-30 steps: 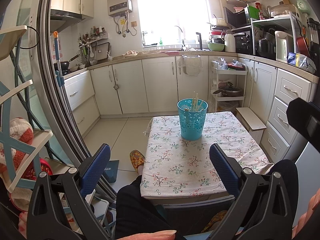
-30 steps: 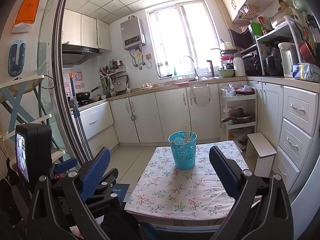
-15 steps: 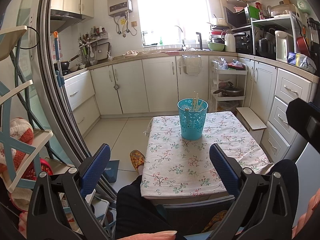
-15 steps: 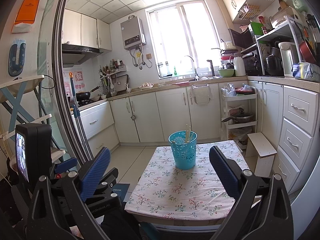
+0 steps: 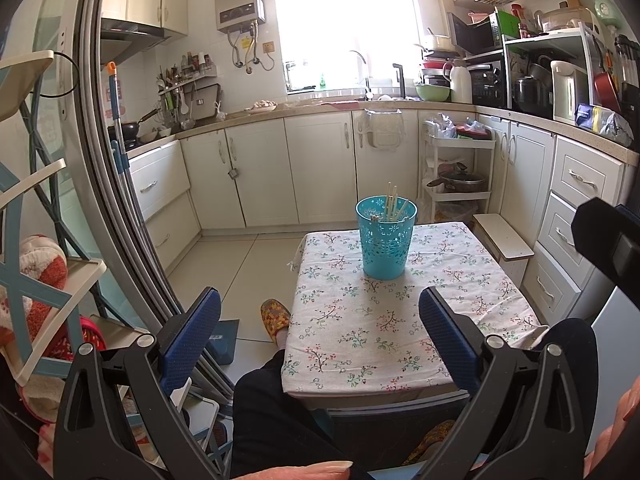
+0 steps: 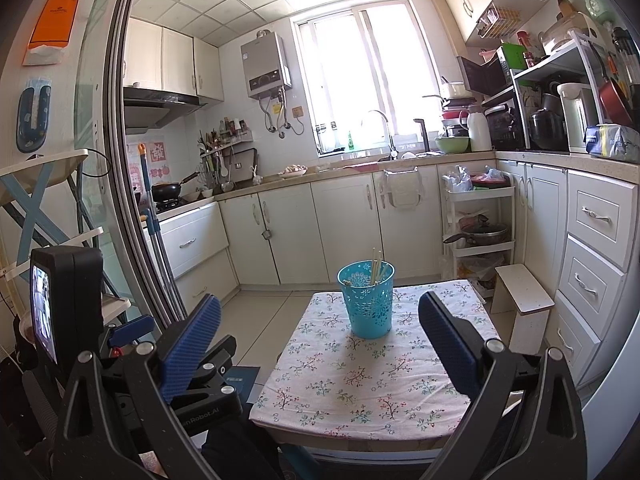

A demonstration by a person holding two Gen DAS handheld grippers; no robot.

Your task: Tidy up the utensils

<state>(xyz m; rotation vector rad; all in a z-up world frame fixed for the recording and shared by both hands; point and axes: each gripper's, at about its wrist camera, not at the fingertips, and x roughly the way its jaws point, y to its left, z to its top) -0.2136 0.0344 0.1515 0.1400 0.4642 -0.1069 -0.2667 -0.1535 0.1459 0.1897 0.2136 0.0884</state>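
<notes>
Nothing has shifted since earlier; left gripper (image 5: 320, 320) and right gripper (image 6: 319, 322) gape empty before perforated turquoise plastic cup (image 5: 385, 237) holding pale chopsticks (image 5: 392, 204).

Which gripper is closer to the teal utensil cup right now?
Neither clearly. The left gripper and right gripper both hang open short of the teal utensil cup, which stands toward the far end of the floral tablecloth; the left views it from slightly higher.

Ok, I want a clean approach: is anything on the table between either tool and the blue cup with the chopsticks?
Nothing visible. Only bare floral tablecloth lies between the open left tool, the open right tool and the blue cup holding chopsticks.
</notes>
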